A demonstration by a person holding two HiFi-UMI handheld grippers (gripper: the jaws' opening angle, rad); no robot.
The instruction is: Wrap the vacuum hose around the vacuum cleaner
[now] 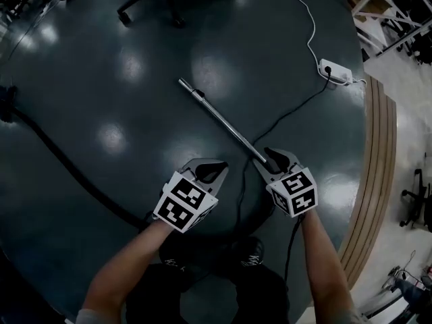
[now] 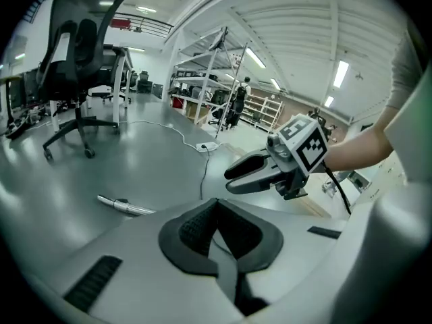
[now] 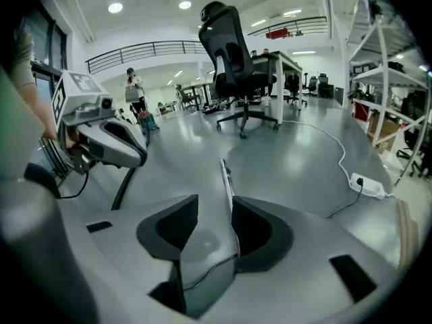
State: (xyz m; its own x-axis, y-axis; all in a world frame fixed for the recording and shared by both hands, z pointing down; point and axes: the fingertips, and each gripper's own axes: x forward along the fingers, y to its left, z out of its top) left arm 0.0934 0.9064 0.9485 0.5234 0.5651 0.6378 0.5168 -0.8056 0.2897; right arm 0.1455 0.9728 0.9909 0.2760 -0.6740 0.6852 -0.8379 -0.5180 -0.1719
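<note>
the left tongs (image 1: 214, 172) were pressed together on nothing, low over the floor (image 1: 135, 66) and just beside the right tongs (image 1: 273, 159); the right tongs stood spread, the near end of the wand (image 1: 219, 117) lying in their gap, close along one pad but not pinched; the wand lay flat on the floor, pointing away and to the left; the black hose (image 1: 67, 167) ran over the floor from the far left edge to a spot under the left forearm, well apart from the wand's far tip; the cleaner could not be made out in any view; no wrapping looked begun, and the step in hand seemed to be getting hold of the wand's end; next the right tongs would need to close squarely on the wand, and the left to open for the hose.
</note>
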